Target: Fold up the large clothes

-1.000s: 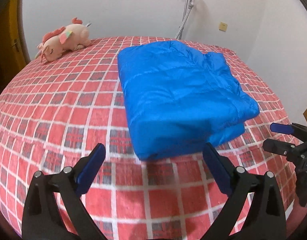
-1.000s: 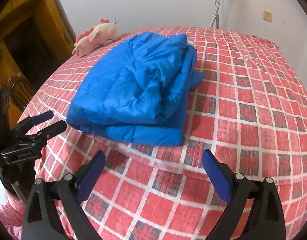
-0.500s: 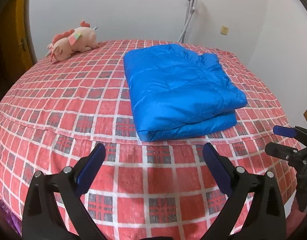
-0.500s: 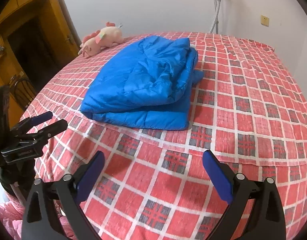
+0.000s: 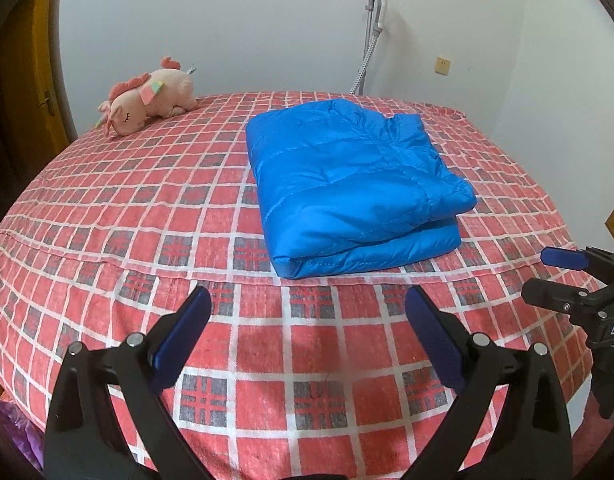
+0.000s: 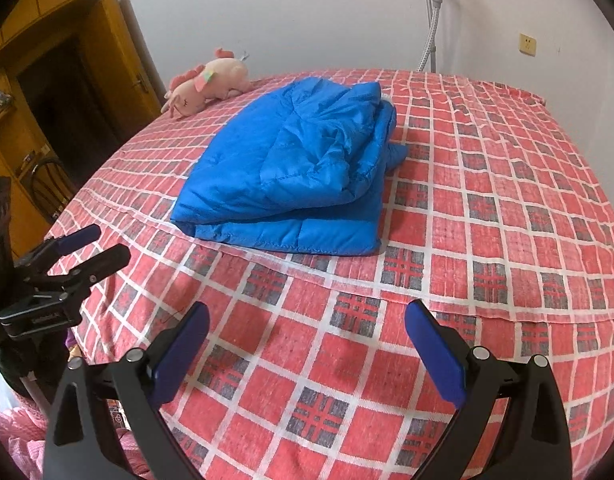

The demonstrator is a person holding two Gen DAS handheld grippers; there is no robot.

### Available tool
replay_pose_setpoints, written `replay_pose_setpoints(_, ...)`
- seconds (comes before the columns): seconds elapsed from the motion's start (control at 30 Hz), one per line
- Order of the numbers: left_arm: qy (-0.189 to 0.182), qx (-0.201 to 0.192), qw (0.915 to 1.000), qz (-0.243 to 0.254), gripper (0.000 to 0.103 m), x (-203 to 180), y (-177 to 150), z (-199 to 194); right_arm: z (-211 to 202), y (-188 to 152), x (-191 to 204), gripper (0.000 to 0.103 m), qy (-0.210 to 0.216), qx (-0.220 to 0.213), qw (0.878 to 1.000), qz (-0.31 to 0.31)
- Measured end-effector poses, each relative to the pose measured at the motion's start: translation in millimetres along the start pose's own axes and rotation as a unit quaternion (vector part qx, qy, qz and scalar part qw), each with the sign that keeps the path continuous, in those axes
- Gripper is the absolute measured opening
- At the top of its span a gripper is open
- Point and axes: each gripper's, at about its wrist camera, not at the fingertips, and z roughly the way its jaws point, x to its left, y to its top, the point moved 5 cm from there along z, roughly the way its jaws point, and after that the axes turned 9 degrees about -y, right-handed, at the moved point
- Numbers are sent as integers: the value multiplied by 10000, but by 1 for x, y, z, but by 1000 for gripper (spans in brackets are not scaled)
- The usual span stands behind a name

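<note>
Left hand-held gripper (image 5: 307, 312) hovers over the near edge of the bed (image 5: 107, 208) with its blue pads spread apart, holding nothing. A pink plush toy (image 5: 147, 96) lies far left. Mid-bed sits the folded blue jacket (image 5: 355, 184). Right hand-held gripper (image 6: 307, 326) likewise gapes apart, empty.

A home bedroom: a bed (image 5: 107, 216) in red checked sheeting, a plush unicorn (image 5: 147, 96), a wooden door (image 6: 135, 64).
</note>
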Motion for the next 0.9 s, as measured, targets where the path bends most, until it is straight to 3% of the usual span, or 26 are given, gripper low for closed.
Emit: replay_pose_setpoints(0.9,1,29,10000,-14,97,0,0,2,2,1,-1,98,-11,2,10000,-9)
